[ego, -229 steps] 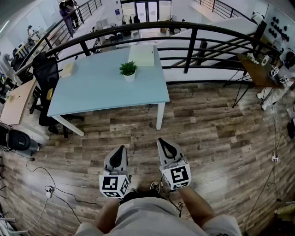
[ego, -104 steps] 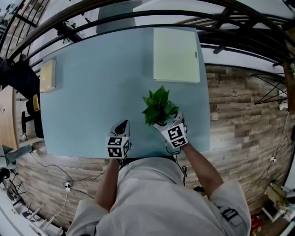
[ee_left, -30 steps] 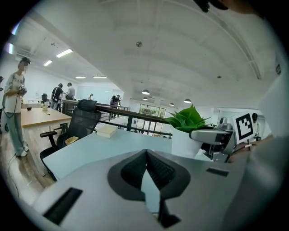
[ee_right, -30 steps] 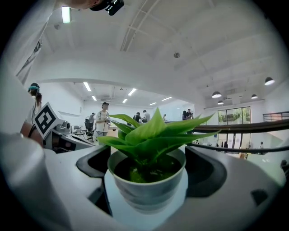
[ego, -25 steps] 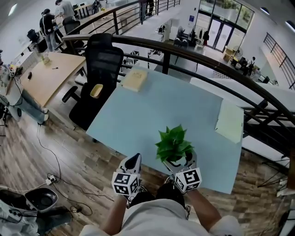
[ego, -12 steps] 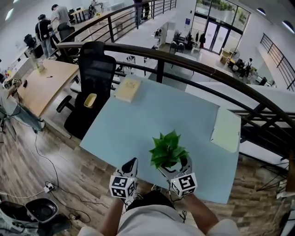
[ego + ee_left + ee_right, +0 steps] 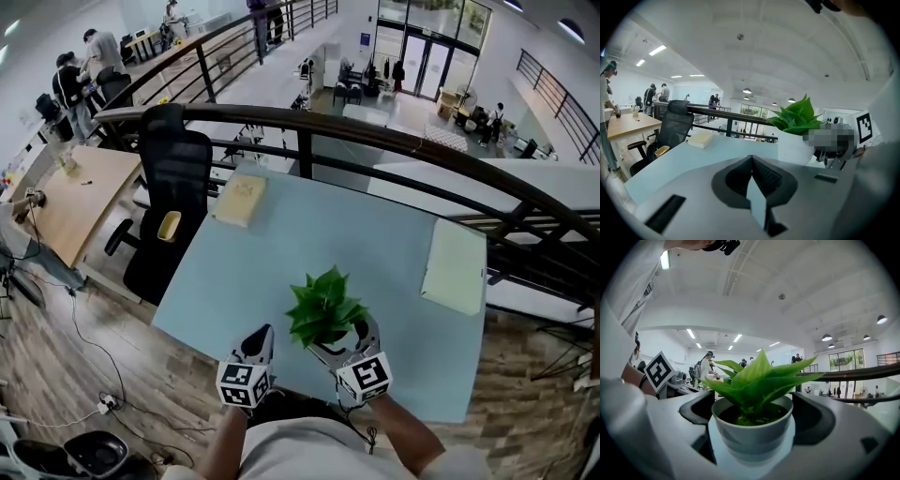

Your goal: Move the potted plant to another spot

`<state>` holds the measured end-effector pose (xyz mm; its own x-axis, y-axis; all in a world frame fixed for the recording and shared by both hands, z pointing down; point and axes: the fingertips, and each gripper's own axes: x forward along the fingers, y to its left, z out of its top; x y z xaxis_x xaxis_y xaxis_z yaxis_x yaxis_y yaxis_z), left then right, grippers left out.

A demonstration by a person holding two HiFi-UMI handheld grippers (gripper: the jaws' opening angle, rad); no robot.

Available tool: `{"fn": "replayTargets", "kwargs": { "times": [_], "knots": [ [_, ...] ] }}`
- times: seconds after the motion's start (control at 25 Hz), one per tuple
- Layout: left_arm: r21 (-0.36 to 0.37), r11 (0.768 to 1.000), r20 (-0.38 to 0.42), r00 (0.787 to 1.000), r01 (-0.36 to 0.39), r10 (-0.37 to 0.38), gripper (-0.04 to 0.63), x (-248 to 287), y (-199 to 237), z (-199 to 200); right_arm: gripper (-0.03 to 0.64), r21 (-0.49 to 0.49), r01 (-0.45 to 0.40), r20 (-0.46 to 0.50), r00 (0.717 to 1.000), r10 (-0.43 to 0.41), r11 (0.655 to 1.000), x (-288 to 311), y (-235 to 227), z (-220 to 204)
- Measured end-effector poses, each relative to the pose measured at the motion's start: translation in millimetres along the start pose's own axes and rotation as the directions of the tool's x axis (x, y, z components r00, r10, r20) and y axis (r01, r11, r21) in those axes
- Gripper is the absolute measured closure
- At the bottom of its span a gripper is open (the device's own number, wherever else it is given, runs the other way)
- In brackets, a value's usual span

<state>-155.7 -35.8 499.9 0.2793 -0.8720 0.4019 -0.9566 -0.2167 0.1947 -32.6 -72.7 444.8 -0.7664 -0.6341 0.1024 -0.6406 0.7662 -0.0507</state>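
Observation:
A small potted plant (image 7: 323, 309) with green leaves in a white pot (image 7: 753, 428) is held above the near part of the light blue table (image 7: 309, 234). My right gripper (image 7: 345, 339) is shut on the pot, one jaw on each side of it. The leaves (image 7: 757, 376) rise between the jaws in the right gripper view. My left gripper (image 7: 258, 347) is shut with nothing in it, just left of the plant at the table's near edge. From the left gripper view the potted plant (image 7: 797, 136) appears to the right.
A tan box (image 7: 238, 199) lies at the table's far left and a pale green pad (image 7: 454, 266) at its right side. A black office chair (image 7: 173, 178) stands left of the table. A dark railing (image 7: 394, 145) runs behind it. People stand far off.
The table was approached and my right gripper took hold of the pot. Over the last second the view has shifted, and the plant stays held over the table's near part.

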Motion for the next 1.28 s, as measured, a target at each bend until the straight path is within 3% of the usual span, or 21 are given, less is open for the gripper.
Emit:
{"fn": "replayTargets", "kwargs": {
  "times": [0.32,0.72,1.28],
  "knots": [
    [-0.018,0.999,-0.044,0.999,0.029,-0.030,0.584,30.0,29.8,-5.9,0.103,0.018,0.051,-0.040,0.998,-0.050,0.999,28.4,-16.0,-13.2],
    [0.009,0.993,-0.061,0.991,0.120,-0.119,0.584,79.5,99.6,26.0,0.103,0.023,0.140,-0.085,0.987,-0.138,0.990,104.3,-31.7,-17.0],
    [0.001,0.967,-0.104,0.962,0.255,-0.253,0.584,152.1,170.2,28.0,0.103,0.029,0.268,-0.144,0.954,-0.261,0.963,191.5,-58.3,-26.6]
  ]
}}
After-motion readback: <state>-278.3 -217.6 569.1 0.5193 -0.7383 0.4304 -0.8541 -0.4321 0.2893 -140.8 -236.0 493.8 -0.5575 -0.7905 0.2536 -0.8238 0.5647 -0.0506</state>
